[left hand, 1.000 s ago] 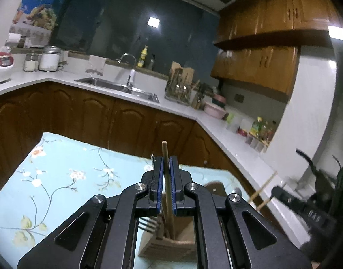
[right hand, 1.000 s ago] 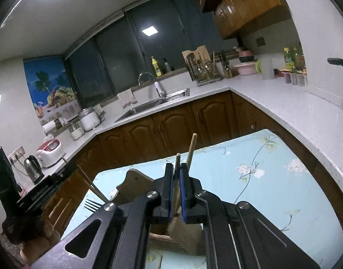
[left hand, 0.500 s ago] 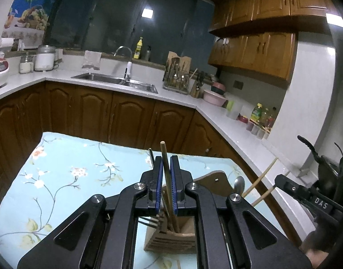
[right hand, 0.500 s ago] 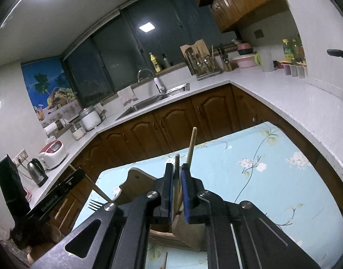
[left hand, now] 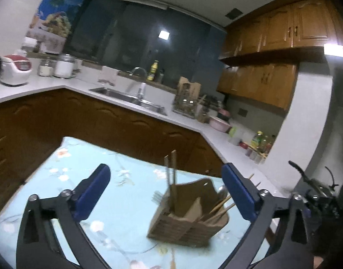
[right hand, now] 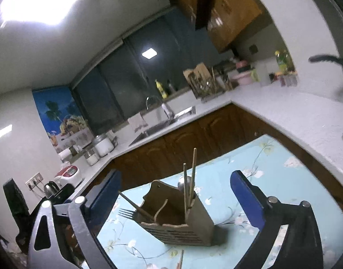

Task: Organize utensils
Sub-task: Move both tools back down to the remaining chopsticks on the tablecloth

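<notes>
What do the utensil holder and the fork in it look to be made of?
Utensil holder: apparently unfinished light wood or plywood, matte tan, with slatted sides. Fork: likely metal; its thin grey tines carry a dull sheen, though blur leaves that uncertain.

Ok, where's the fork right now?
The fork stands tines-up in the wooden utensil holder on the floral tablecloth, at the holder's left end in the right wrist view, beside a slanted chopstick.

No legible text, label, brand or number on anything; both views blurred.
</notes>
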Action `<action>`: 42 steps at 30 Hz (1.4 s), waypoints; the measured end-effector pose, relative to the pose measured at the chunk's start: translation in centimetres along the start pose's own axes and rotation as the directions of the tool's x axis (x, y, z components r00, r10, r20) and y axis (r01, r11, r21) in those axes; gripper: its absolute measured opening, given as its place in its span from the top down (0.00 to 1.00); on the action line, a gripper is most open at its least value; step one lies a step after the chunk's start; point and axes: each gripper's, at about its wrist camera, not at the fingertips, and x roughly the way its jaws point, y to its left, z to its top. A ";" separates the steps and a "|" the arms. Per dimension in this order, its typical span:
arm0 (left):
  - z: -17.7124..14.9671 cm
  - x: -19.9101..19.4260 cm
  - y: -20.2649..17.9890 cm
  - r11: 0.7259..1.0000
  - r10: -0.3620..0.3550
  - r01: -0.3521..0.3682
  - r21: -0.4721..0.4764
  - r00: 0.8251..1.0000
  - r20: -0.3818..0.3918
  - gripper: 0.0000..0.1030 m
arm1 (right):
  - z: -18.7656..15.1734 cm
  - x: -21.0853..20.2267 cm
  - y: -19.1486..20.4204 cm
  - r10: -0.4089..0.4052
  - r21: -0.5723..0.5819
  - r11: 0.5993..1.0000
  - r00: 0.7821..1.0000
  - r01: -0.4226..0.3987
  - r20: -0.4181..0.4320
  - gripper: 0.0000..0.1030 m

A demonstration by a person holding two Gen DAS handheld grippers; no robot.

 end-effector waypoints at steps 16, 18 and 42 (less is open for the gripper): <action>-9.5 -6.8 3.4 0.999 0.039 -0.044 -0.019 0.974 -0.222 0.00 | -6.9 -9.4 -1.6 -0.124 -0.120 0.986 0.991 0.118 -0.046 0.01; -10.7 -7.1 3.6 0.999 0.044 -0.047 -0.006 0.967 -0.250 0.00 | -7.7 -10.0 -2.1 -0.149 -0.123 0.982 0.987 0.141 -0.060 0.01; -16.6 -2.6 1.1 0.988 0.102 -0.025 0.152 0.845 -0.524 0.01 | -13.8 -7.2 -5.5 -0.158 -0.097 0.986 0.934 0.134 -0.320 0.36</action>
